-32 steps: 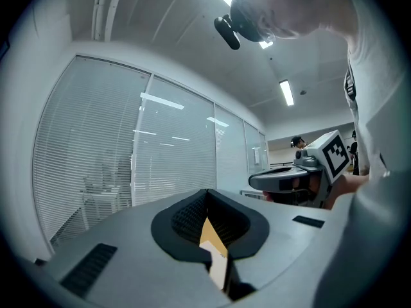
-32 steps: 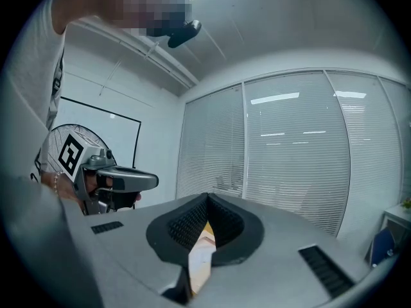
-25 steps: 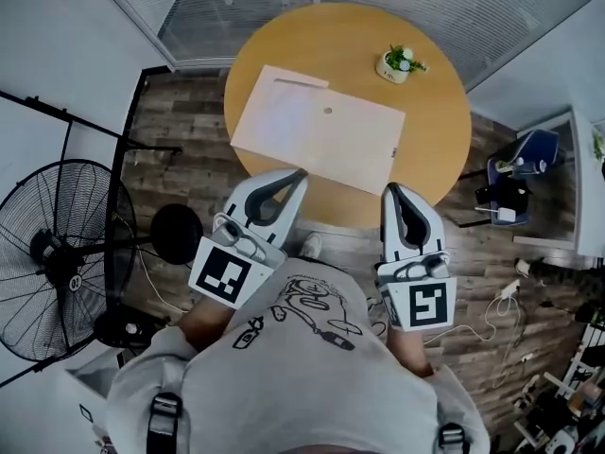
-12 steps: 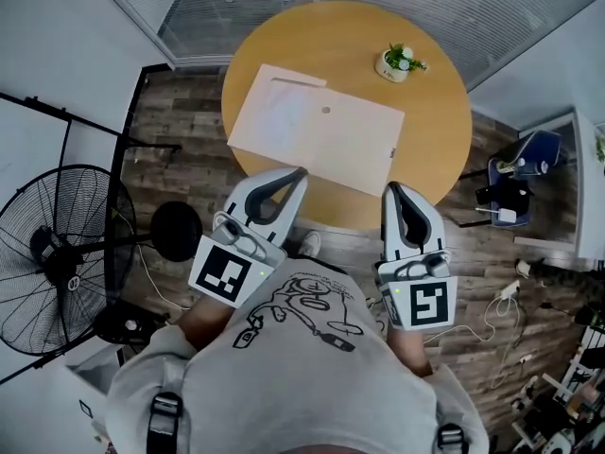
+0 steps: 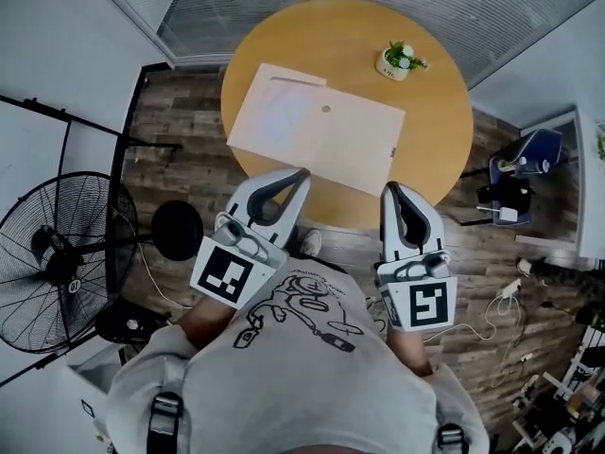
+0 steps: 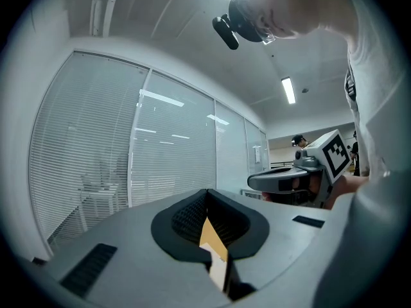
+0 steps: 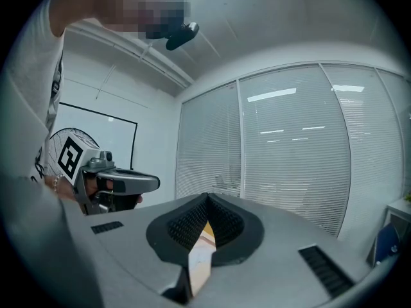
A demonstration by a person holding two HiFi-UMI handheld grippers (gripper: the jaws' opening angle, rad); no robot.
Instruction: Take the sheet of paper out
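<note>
Large pale beige envelope [image 5: 317,129], rectangular, closed. Lies flat on the round wooden table [image 5: 435,112], set askew with the long edges slanting down toward the right. Carries a small round fastener near the far long edge and a narrow flap strip at the far-left corner. Sits just ahead of the left tool [image 5: 302,172] and the right tool [image 5: 390,188], reaching farther to the left.

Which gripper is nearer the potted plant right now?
Right. The right gripper is at the near edge of the table, with the potted plant almost straight ahead across it. The left gripper is further left, by the envelope.
</note>
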